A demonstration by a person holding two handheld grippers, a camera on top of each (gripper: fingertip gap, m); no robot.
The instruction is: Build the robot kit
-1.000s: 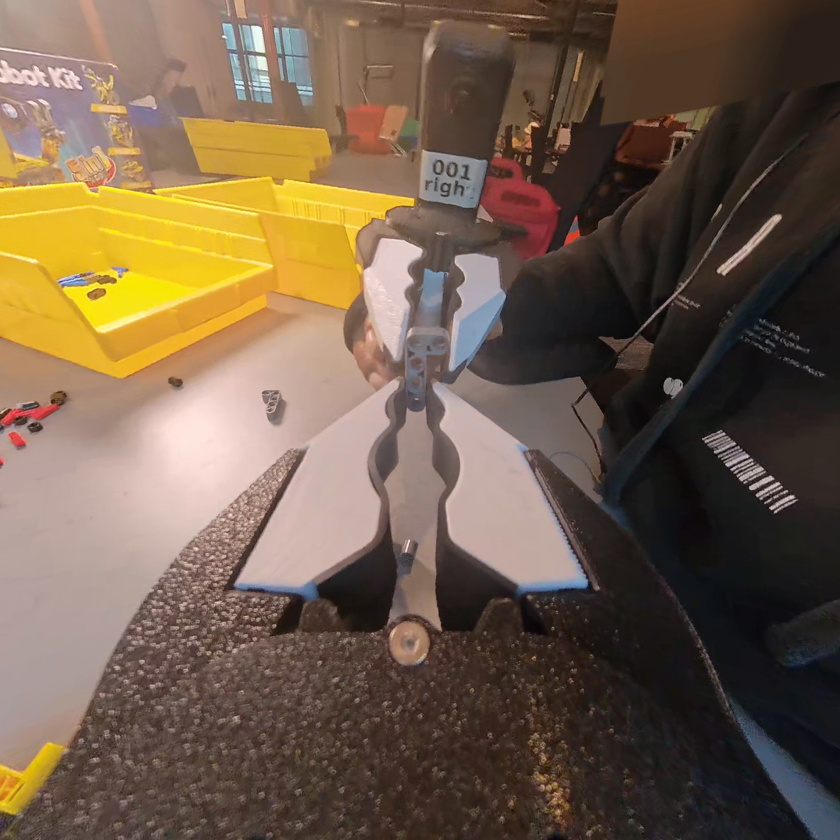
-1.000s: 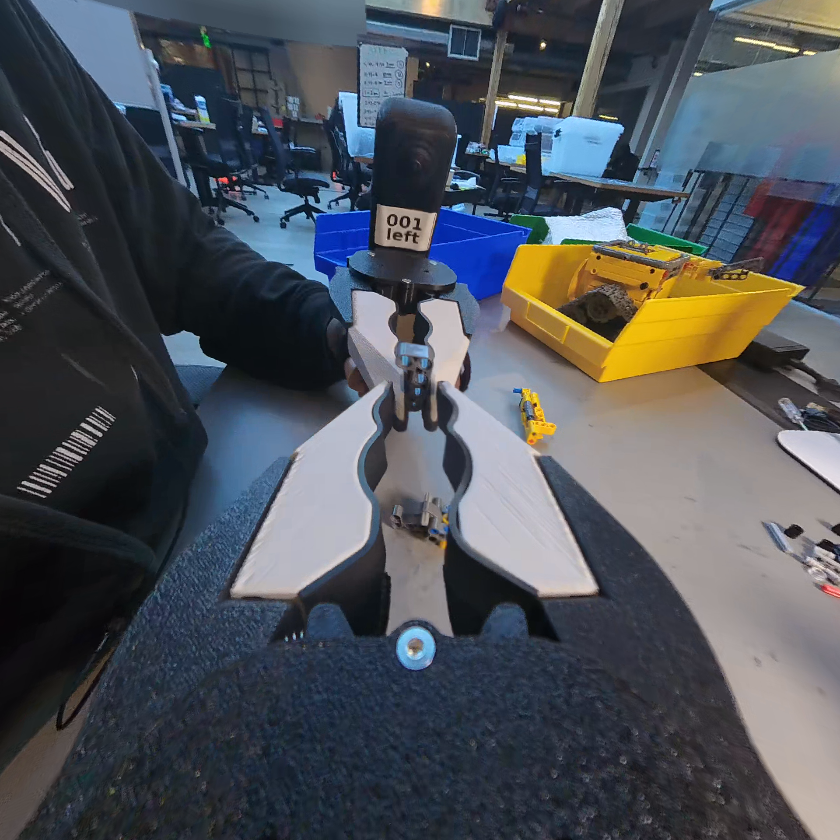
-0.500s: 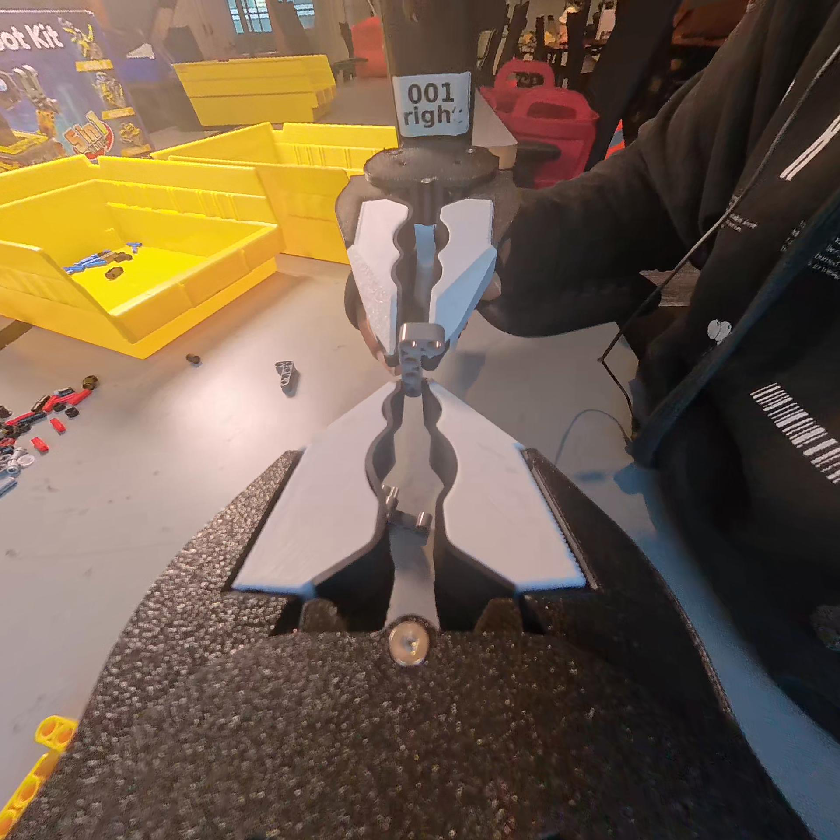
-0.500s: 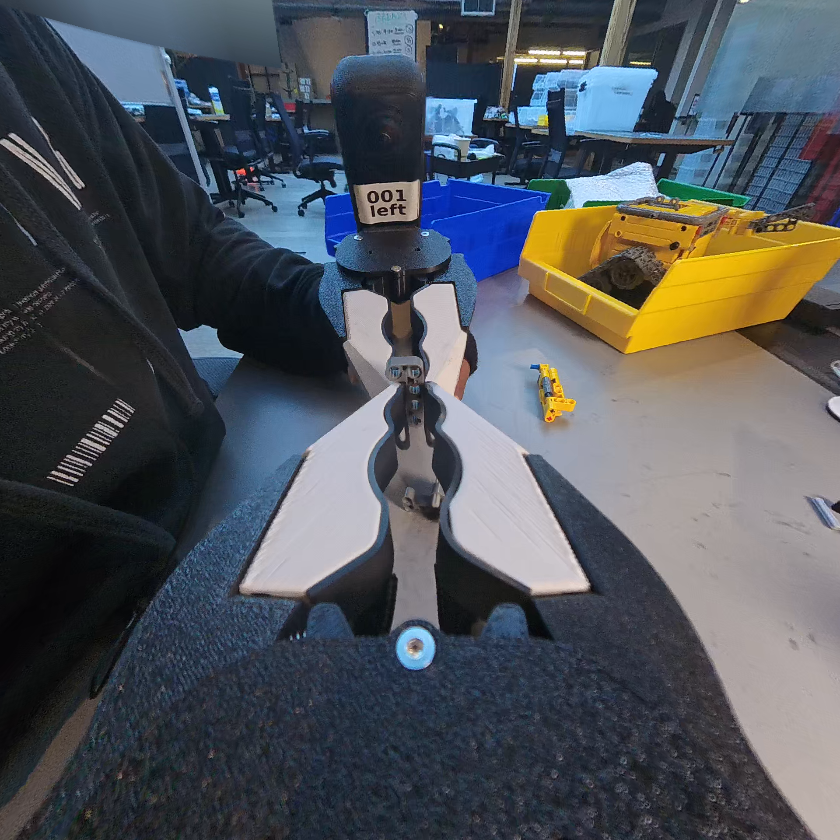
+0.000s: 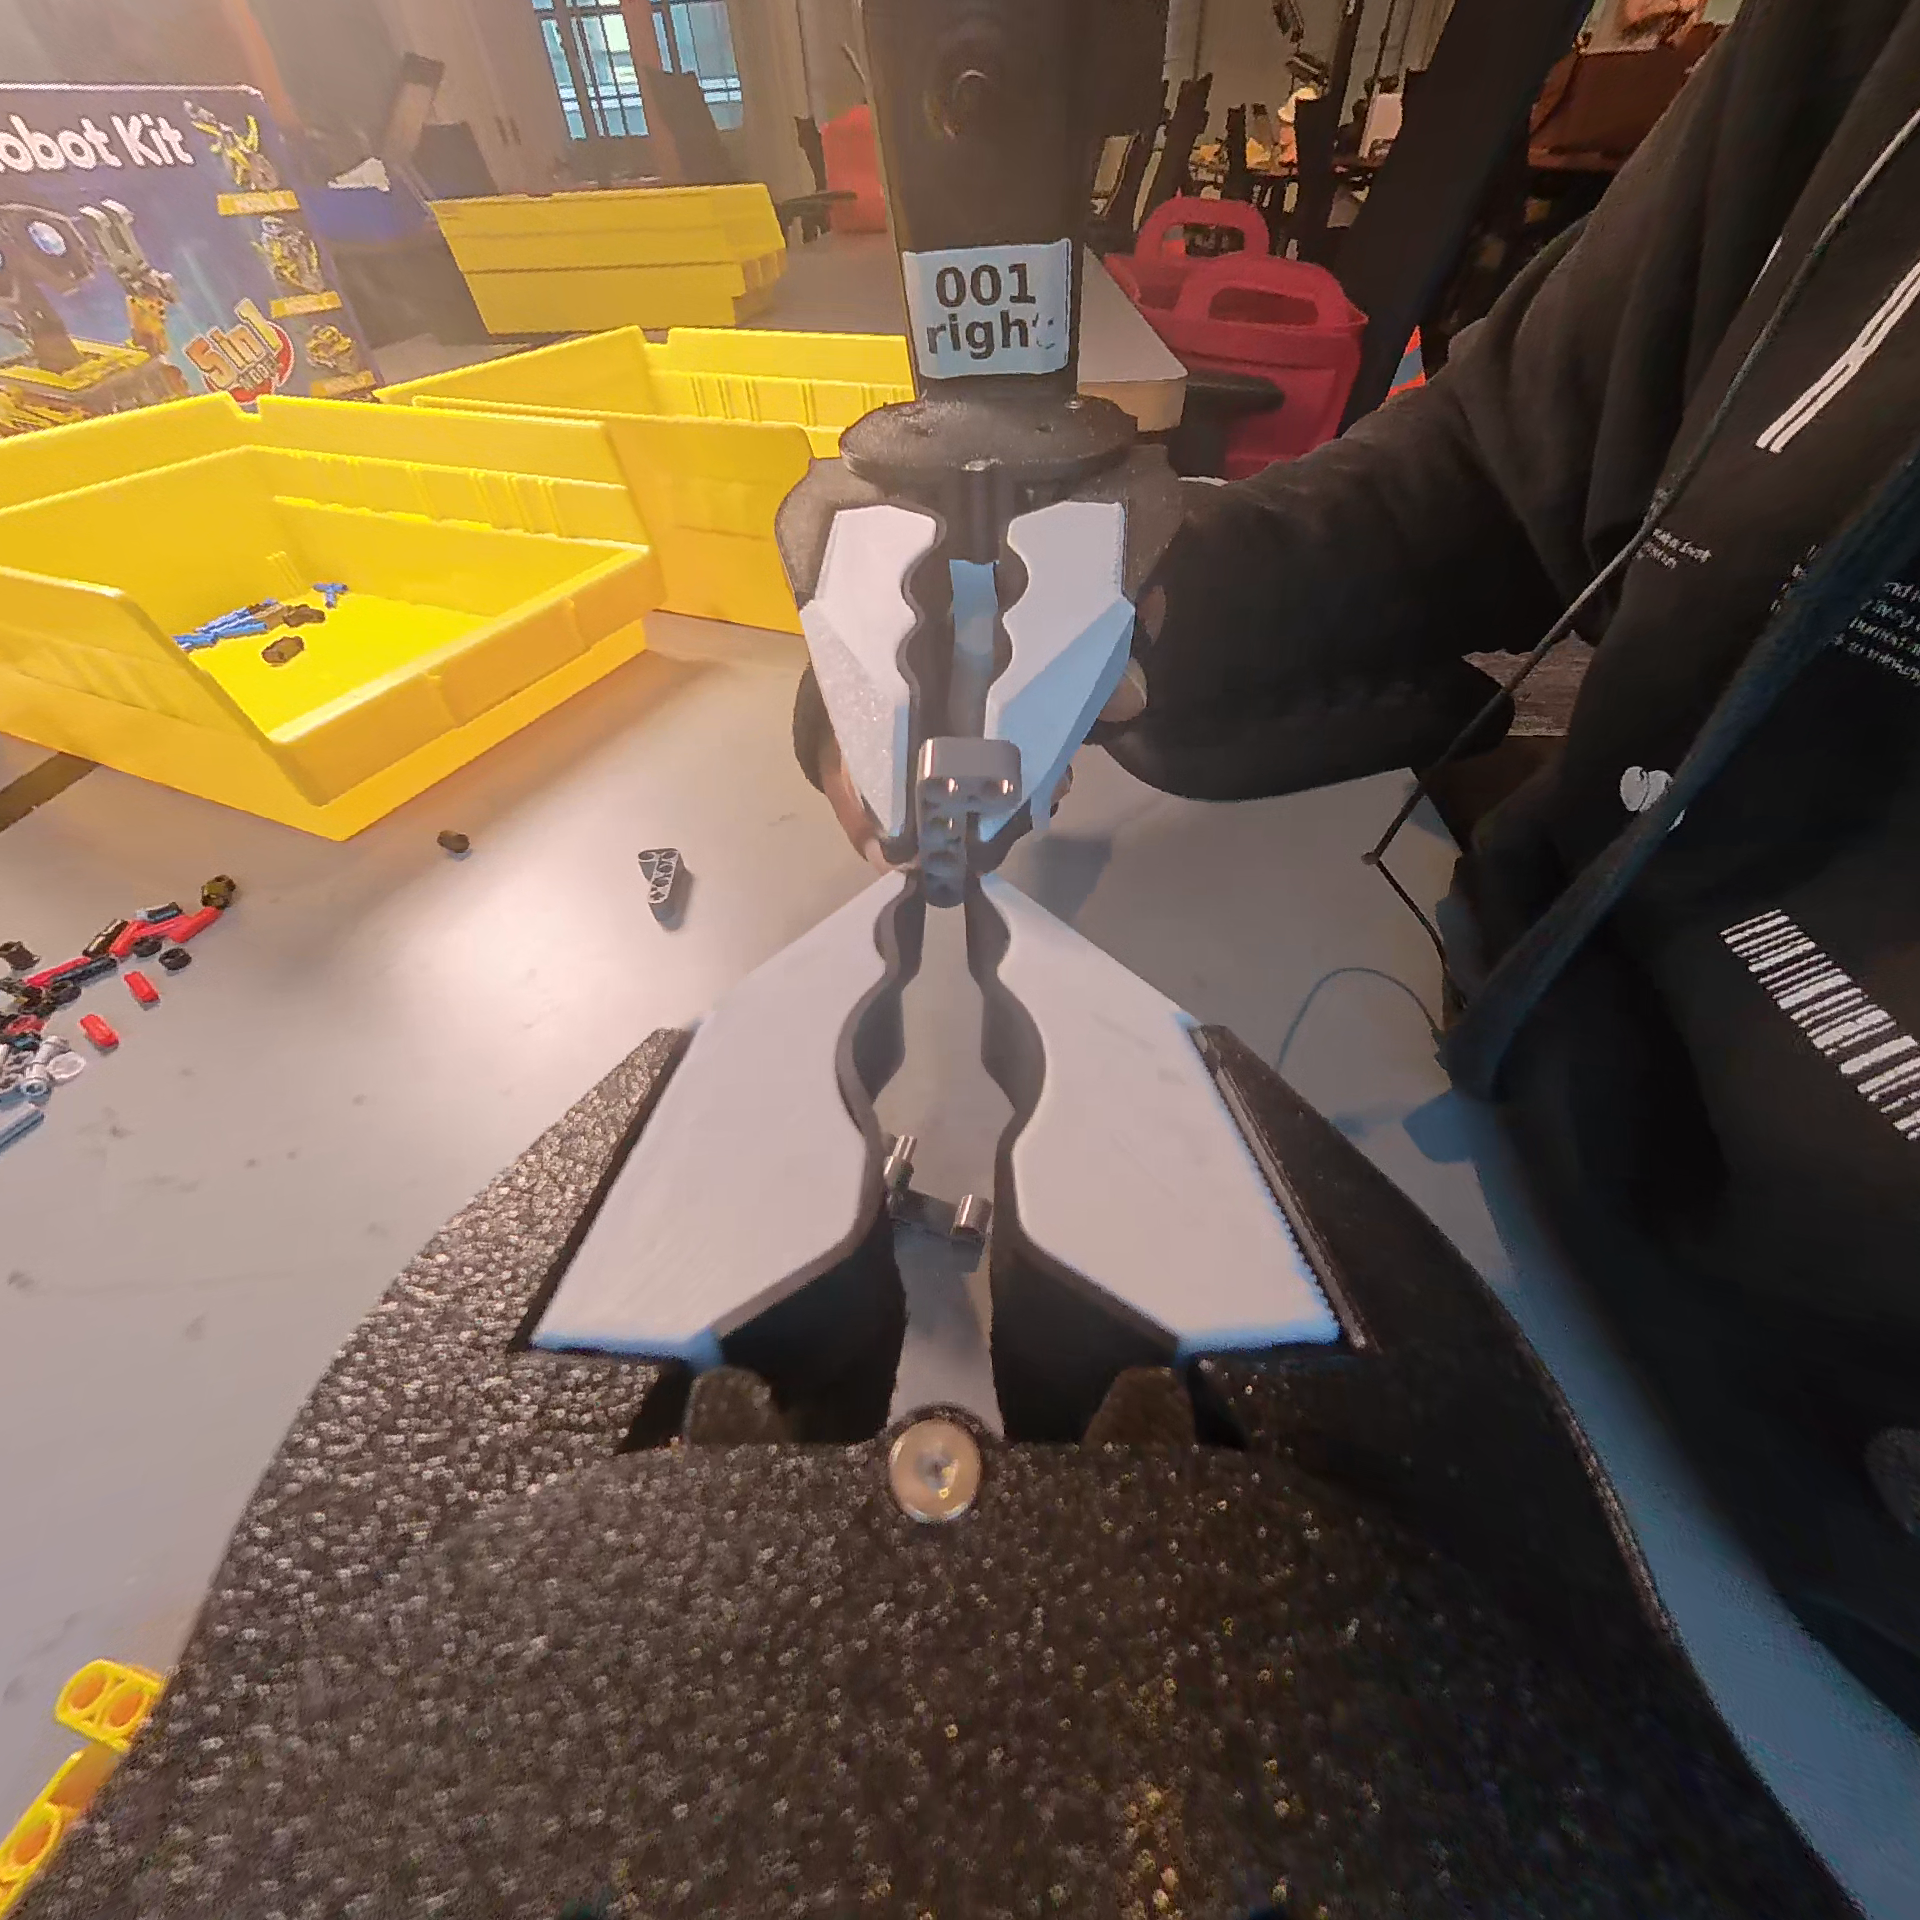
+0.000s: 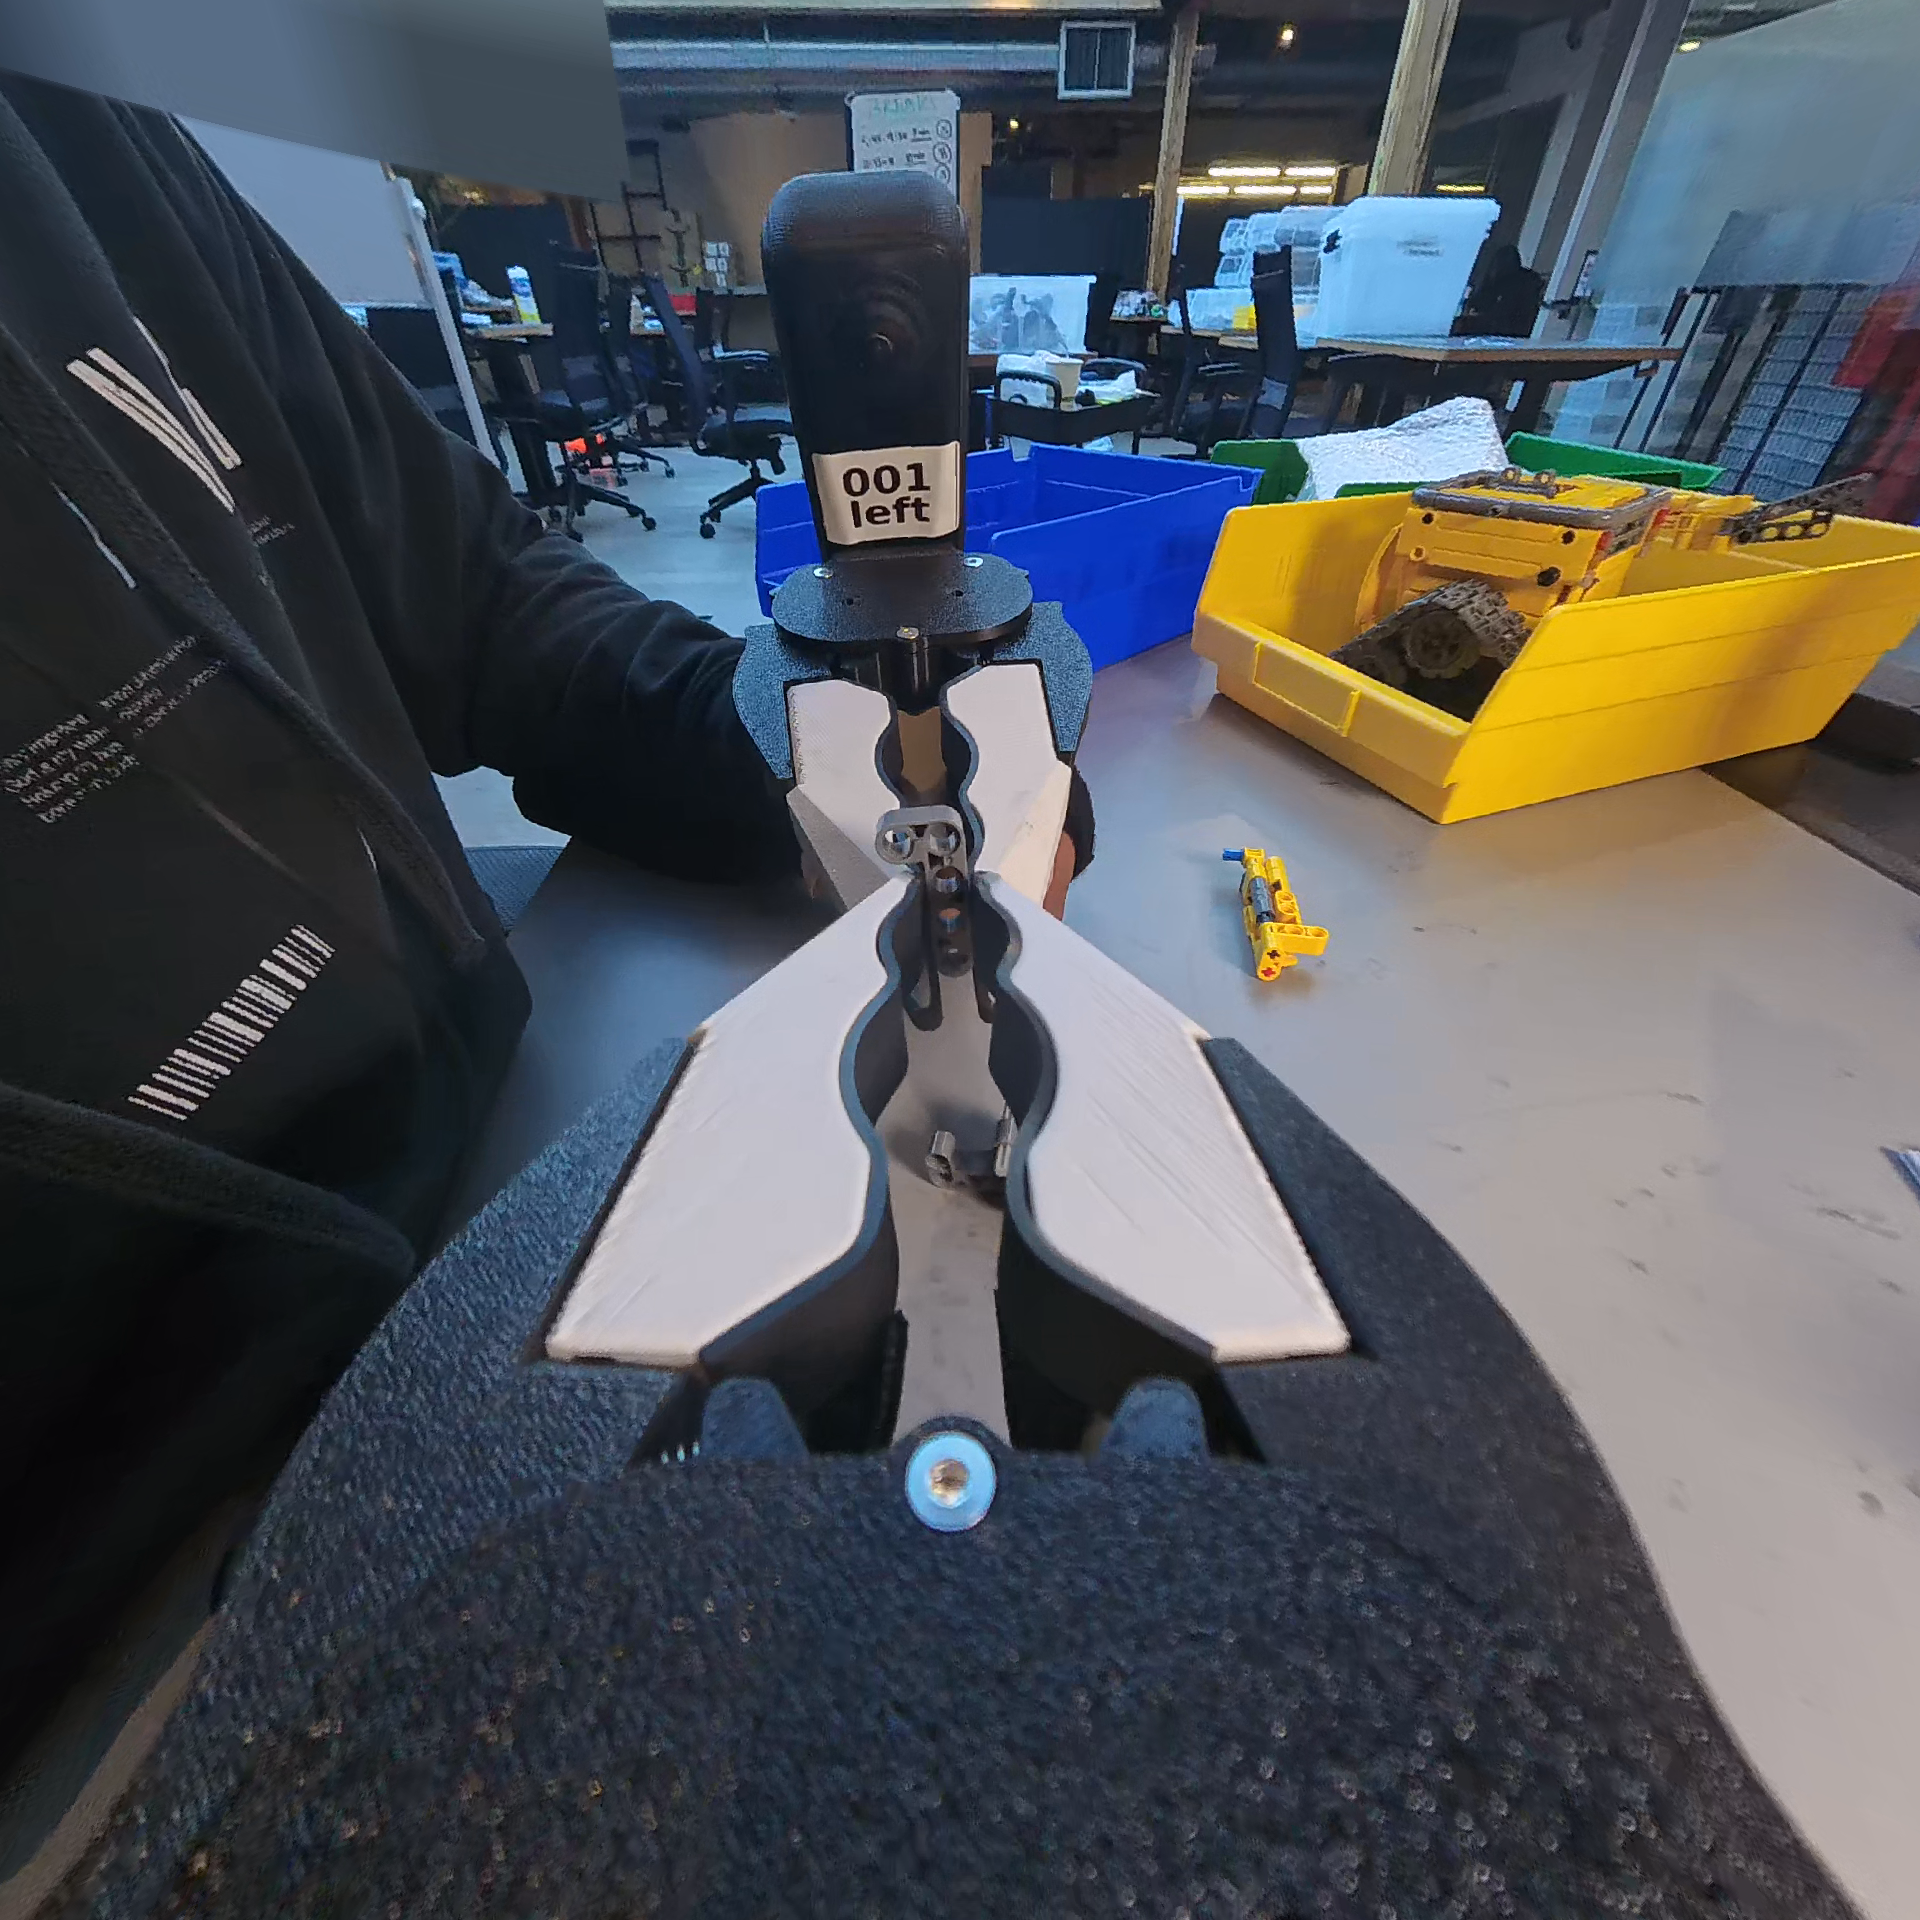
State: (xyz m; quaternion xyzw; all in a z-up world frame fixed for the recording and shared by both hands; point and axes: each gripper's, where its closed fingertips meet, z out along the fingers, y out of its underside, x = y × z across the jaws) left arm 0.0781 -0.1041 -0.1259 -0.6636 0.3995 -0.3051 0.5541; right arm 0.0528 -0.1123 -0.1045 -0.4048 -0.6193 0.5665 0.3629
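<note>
My left gripper [image 5: 940,894] and my right gripper [image 6: 945,896] meet tip to tip above the grey table [image 5: 312,1039]. A grey L-shaped beam with holes [image 5: 961,805] is pinched between them. Its narrow end sits in my left tips and its wide end lies against the right gripper's fingers [image 5: 1049,717]. In the right wrist view the beam [image 6: 928,844] runs down between my right fingers [image 6: 1091,1039], and the left gripper [image 6: 930,868] is closed on its far end. A small grey part with pins [image 5: 935,1210] lies on the table under the grippers [image 6: 971,1153].
Yellow bins [image 5: 312,665] and a printed kit box [image 5: 125,260] stand at the left. Loose red and black pieces [image 5: 94,966] and a dark small beam [image 5: 665,875] lie nearby. A yellow bin [image 6: 1507,748] holds a tracked model. A blue bin [image 6: 1091,540] and a small yellow assembly [image 6: 1273,920] are there too. A person in a black hoodie [image 6: 208,727] sits close. The grippers are tip to tip, or close to it. Left tips and right tips are each some 20 cm from the small yellow assembly [image 6: 1273,920].
Both grippers stayed tip to tip on the beam and dipped lower toward the table. The beam's wide end now shows above my left tips. The small grey part came into view beneath.
</note>
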